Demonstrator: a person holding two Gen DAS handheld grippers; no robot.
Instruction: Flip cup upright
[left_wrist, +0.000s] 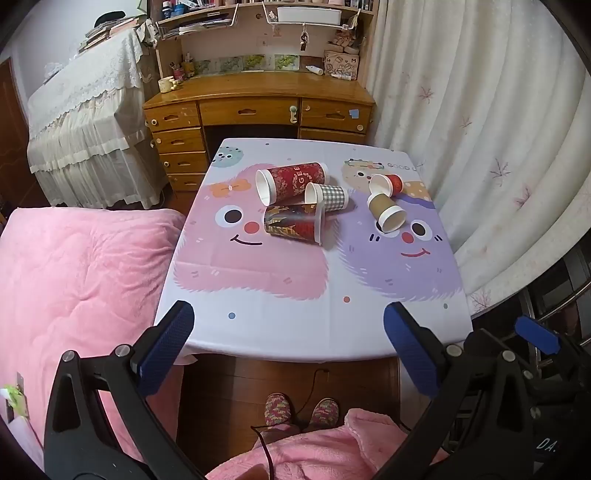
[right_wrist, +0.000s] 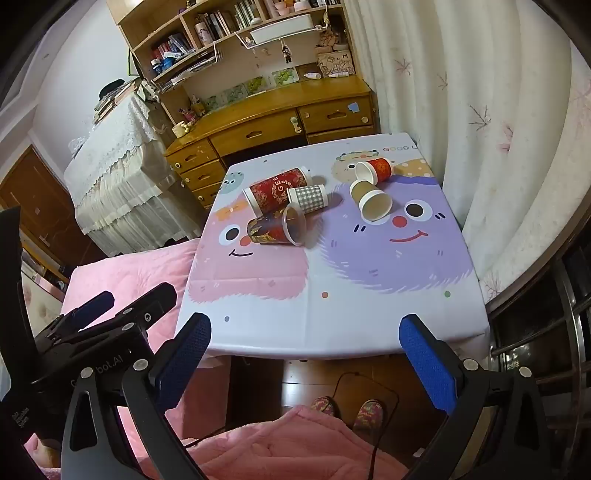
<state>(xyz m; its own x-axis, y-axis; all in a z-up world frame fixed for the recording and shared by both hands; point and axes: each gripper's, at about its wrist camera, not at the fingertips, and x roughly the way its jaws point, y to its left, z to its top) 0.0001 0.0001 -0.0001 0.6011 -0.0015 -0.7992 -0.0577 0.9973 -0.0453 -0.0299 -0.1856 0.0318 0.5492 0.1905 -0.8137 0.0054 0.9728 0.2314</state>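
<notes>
Several paper cups lie on their sides on the cartoon tablecloth (left_wrist: 258, 302) (right_wrist: 369, 314). A tall red cup (left_wrist: 295, 181) (right_wrist: 277, 190) rests against a grey checked cup (left_wrist: 330, 197) (right_wrist: 308, 197) and a dark patterned cup (left_wrist: 291, 223) (right_wrist: 275, 229). To the right lie a brown cup (left_wrist: 386, 212) (right_wrist: 369, 199) and a small red cup (left_wrist: 388, 184) (right_wrist: 373, 170). My left gripper (left_wrist: 290, 347) is open and empty, held before the table's near edge. My right gripper (right_wrist: 306, 354) is open and empty at the near edge too.
A pink bed (left_wrist: 74, 280) adjoins the table's left side. A wooden desk with drawers (left_wrist: 258, 110) stands behind the table. White curtains (left_wrist: 480, 129) hang on the right. A metal rack (right_wrist: 569, 332) stands at the right. My slippered feet (left_wrist: 301, 410) are below.
</notes>
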